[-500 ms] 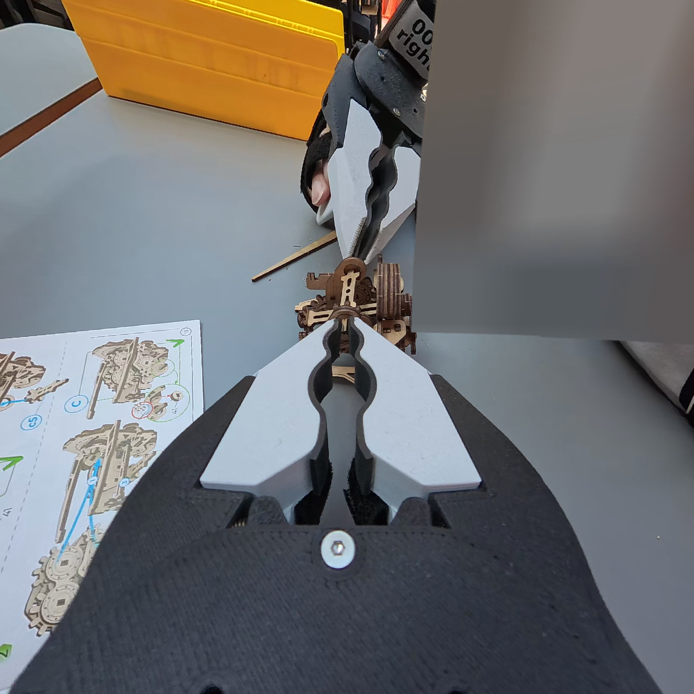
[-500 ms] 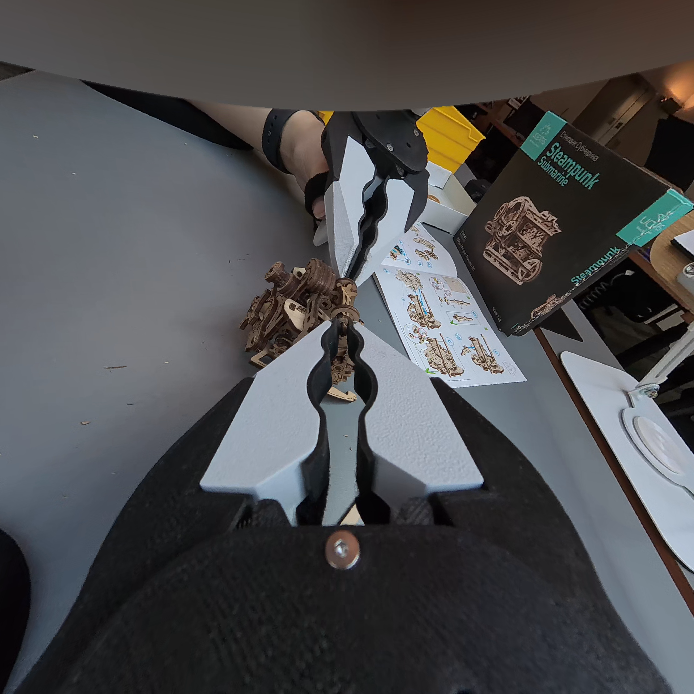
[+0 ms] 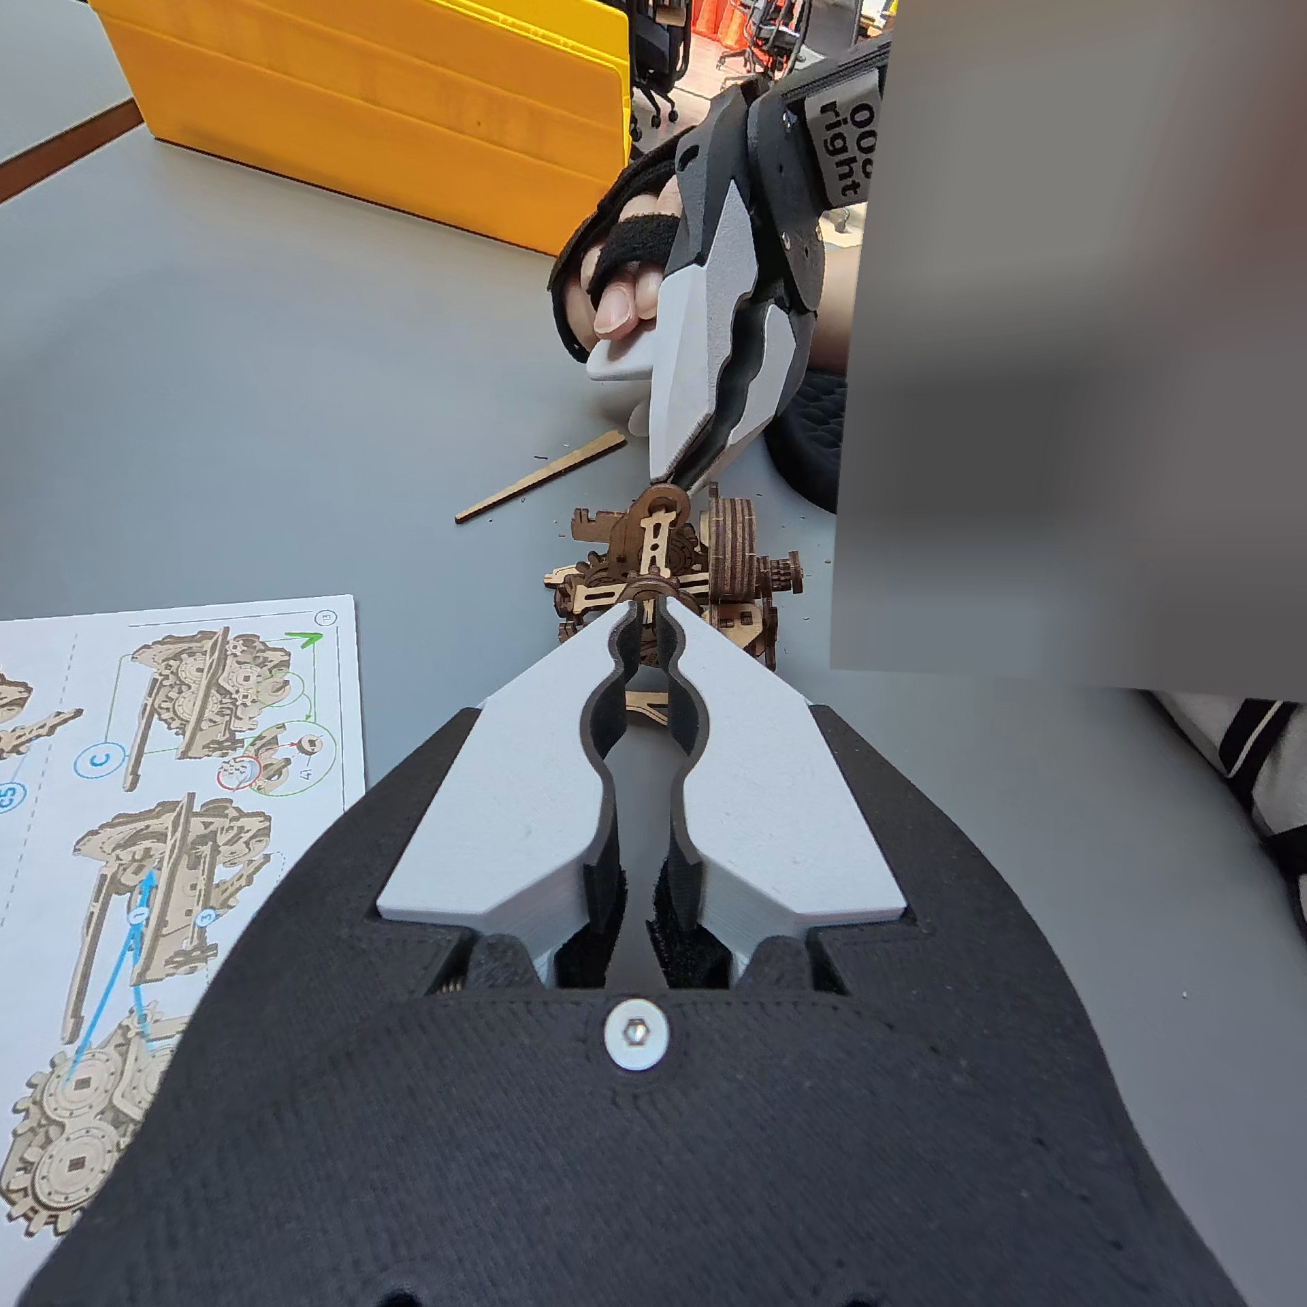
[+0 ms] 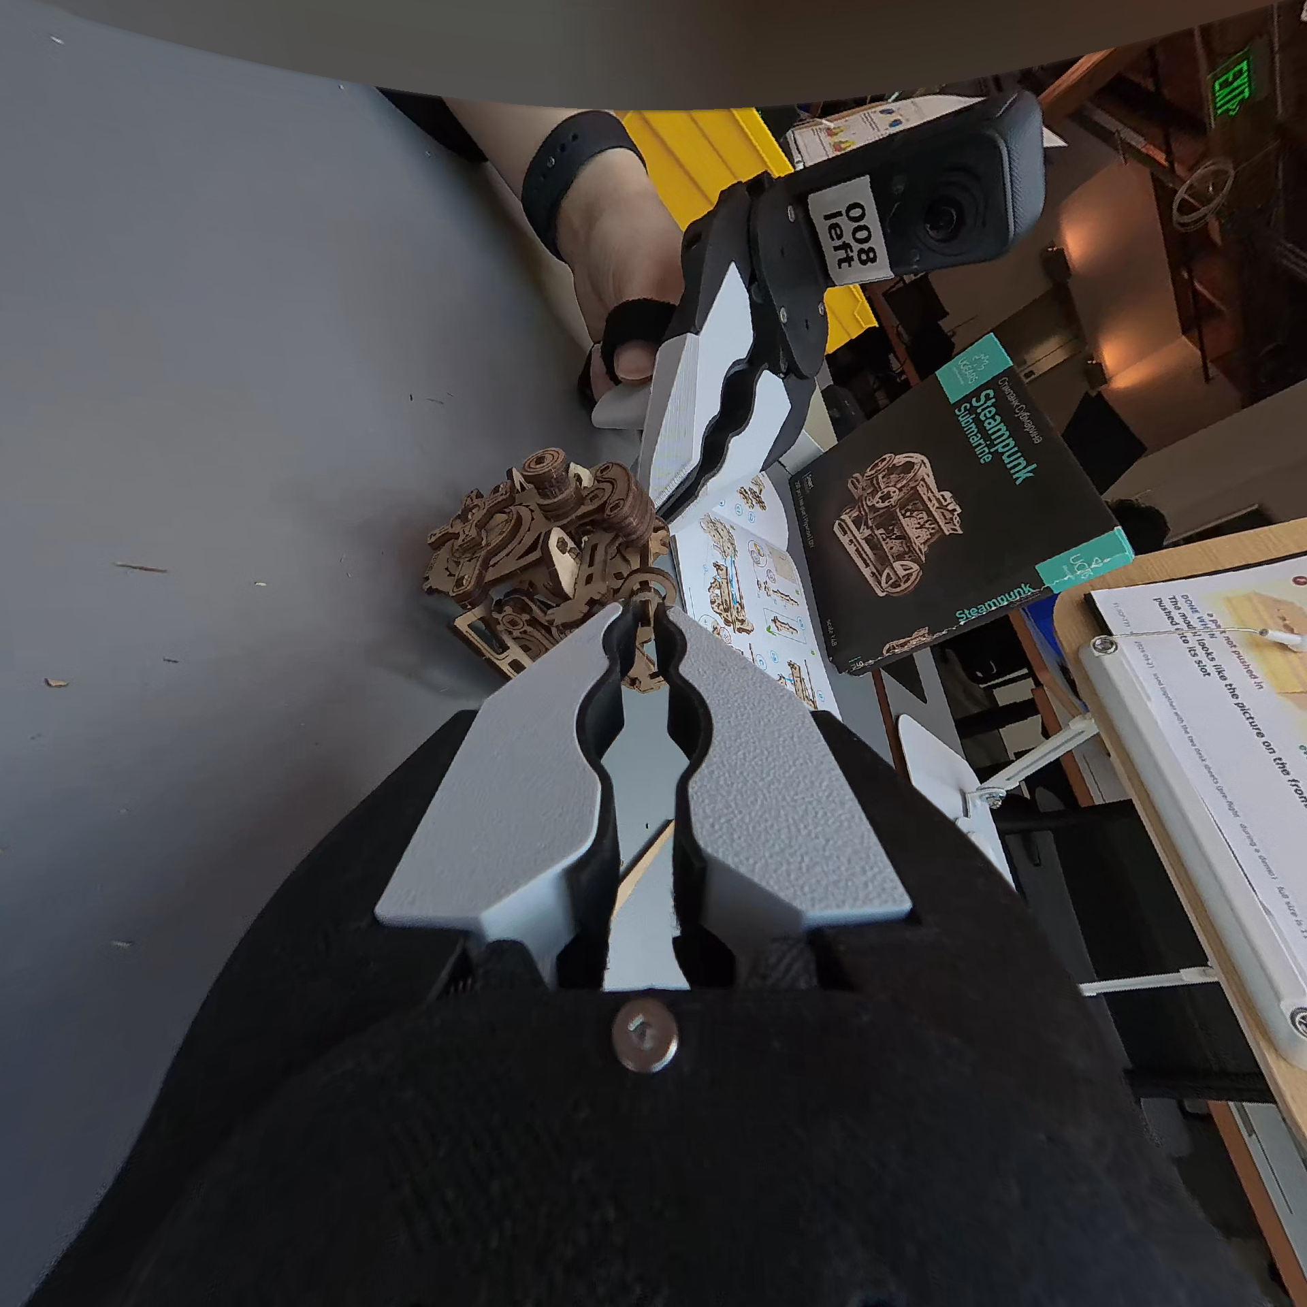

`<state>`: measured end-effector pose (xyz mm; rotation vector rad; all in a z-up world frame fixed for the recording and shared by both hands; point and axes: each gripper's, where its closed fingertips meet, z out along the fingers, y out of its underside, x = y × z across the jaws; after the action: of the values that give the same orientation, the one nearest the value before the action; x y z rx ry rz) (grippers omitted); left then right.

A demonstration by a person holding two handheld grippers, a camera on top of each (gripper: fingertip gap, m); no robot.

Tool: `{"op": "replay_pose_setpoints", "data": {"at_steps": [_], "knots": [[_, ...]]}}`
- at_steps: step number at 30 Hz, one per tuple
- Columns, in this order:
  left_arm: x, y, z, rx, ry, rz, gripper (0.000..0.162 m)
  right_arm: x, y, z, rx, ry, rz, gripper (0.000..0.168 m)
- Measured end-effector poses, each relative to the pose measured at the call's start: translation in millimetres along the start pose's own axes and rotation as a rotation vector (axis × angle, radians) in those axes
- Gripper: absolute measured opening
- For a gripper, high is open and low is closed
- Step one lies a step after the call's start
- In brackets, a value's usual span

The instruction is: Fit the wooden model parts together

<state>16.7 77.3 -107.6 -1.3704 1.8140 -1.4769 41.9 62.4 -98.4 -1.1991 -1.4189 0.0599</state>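
Observation:
A brown wooden model (image 3: pixel 732 566) stands on the grey table (image 3: pixel 283 368). My left gripper (image 3: pixel 647 610) is shut on a small ringed part at the model's near side. My right gripper (image 3: pixel 670 486) comes down from above and is shut on a ring at the top of the model's upright piece (image 3: pixel 656 544). In the right wrist view the right gripper (image 4: pixel 640 614) pinches a ring on the edge of the model (image 4: pixel 530 552). There the left gripper (image 4: pixel 665 503) touches the model's far side.
A thin wooden stick (image 3: pixel 541 477) lies on the table behind the model. An instruction sheet (image 3: pixel 177 778) lies at the left and a yellow bin (image 3: pixel 368 92) stands at the back. A dark box (image 4: pixel 948 509) and a clipboard with paper (image 4: pixel 1202 742) are at the right. The gap from one gripper's tips to the other's is roughly 4 cm.
Both grippers have tilted while keeping their hold. The model has turned slightly in the right wrist view and more of the room shows at the right.

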Motion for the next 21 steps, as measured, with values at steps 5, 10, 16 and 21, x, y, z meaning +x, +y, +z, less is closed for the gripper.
{"op": "replay_pose_setpoints", "data": {"at_steps": [5,10,16,21], "knots": [[-0.2,0.6,0.4,-0.005,0.005,-0.007,0.001,-4.0,5.5,3.1,-0.038,-0.024,-0.036,0.008],[1.1,1.9,1.6,-0.016,0.014,-0.004,0.002,-4.8,4.0,5.4,-0.042,-0.001,-0.085,0.007],[1.3,2.1,1.7,-0.017,0.011,0.001,0.001,-2.2,-1.3,1.2,0.003,0.006,-0.050,0.008],[1.3,2.2,1.9,-0.018,0.013,-0.001,0.001,-3.4,-1.0,3.2,0.008,-0.006,-0.028,0.003]]}}
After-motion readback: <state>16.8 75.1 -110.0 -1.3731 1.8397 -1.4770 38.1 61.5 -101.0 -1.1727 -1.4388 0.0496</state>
